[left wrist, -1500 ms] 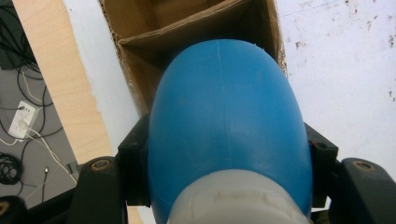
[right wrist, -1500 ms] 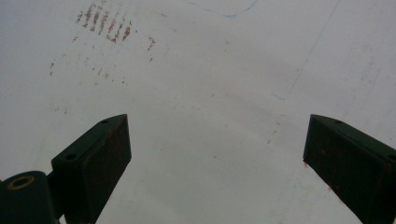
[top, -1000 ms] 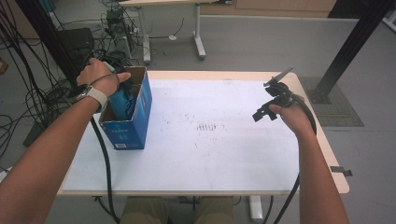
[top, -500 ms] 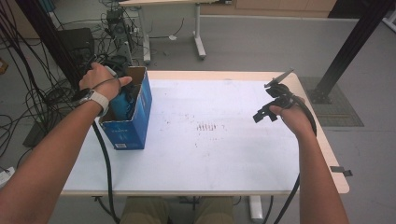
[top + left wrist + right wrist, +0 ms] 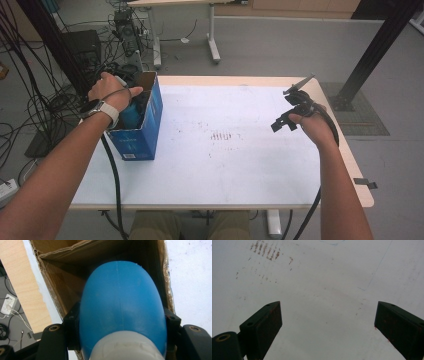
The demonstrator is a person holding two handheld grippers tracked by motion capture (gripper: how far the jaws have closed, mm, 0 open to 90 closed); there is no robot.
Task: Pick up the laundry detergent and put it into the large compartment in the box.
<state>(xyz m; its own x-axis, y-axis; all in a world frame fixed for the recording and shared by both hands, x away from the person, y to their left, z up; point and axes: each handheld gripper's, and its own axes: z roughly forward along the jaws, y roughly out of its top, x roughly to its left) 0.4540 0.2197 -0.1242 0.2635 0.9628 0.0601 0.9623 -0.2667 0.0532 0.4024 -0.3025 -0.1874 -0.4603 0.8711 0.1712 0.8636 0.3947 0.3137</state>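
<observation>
the left gripper (image 5: pixel 120 340) has its jaws clamped on either side of a blue, egg-shaped object (image 5: pixel 122 307) with a white collar at its near end, the black jaws pressing its flanks at about 9 and 3 o'clock in the left gripper view. the blue object sits inside the open mouth of a cardboard box (image 5: pixel 62 282), whose brown inner walls rise around it from 10 to 2 o'clock. in the high view the left hand (image 5: pixel 111 90) is over the top of that box (image 5: pixel 145 130), blue on the outside, which stands upright near the table's left edge at about 9 o'clock, with the blue object (image 5: pixel 131 114) showing just under the wrist.

the right gripper (image 5: pixel 328 325) has its jaws wide apart with nothing between them, only the bare white table (image 5: pixel 324 277) below, with faint brown marks toward 11 o'clock. in the high view the right gripper (image 5: pixel 287 117) is held above the table's right side, at about 3 o'clock, well apart from the box.
</observation>
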